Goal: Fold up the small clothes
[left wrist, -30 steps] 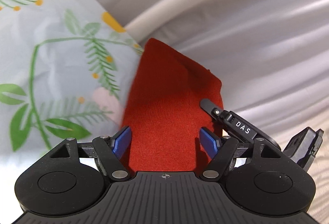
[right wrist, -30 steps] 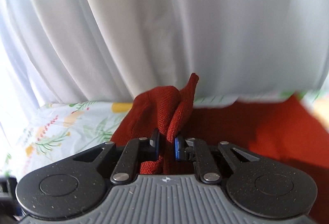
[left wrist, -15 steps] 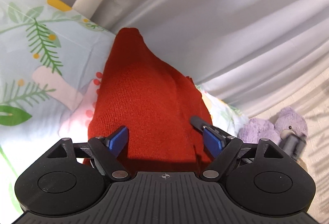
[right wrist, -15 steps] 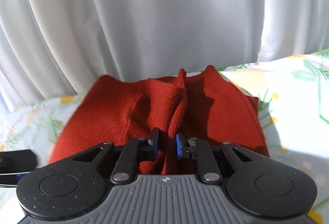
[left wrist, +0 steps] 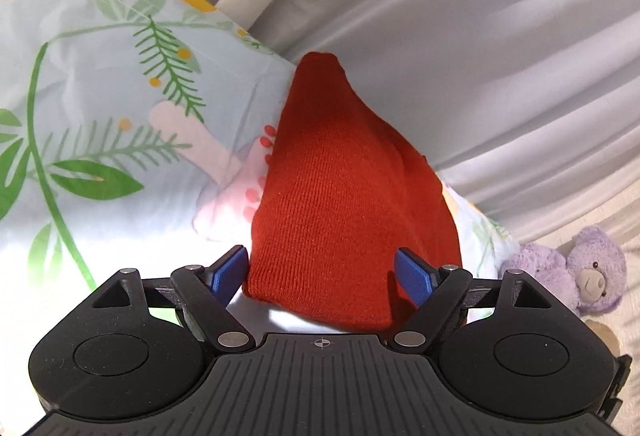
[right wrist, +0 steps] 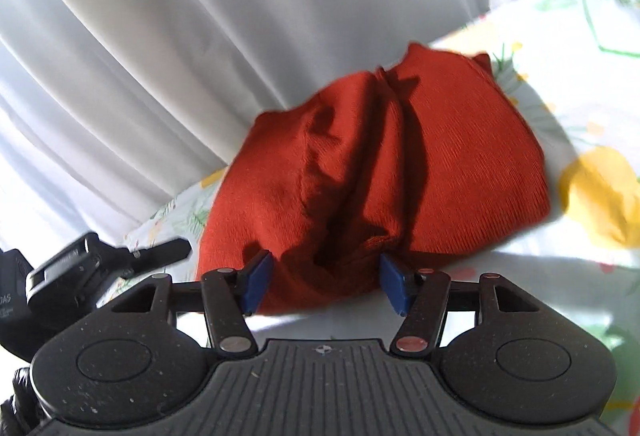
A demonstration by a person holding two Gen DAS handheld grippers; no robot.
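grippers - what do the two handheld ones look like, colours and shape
Both look alike: the left gripper and right gripper have black ribbed bodies, two round discs, black linkage arms with silver pivot pins and blue ribbed pads. The right one is dust-speckled.

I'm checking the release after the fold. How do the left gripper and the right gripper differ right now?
The left gripper stands wider than the right gripper, whose jaws have just been opening. The red knit garment lies smooth and tapered ahead of the left gripper; before the right gripper it shows a raised, shadowed crease. The right gripper's body is dusty and speckled, the left gripper's clean. Both have blue pads and grip nothing.
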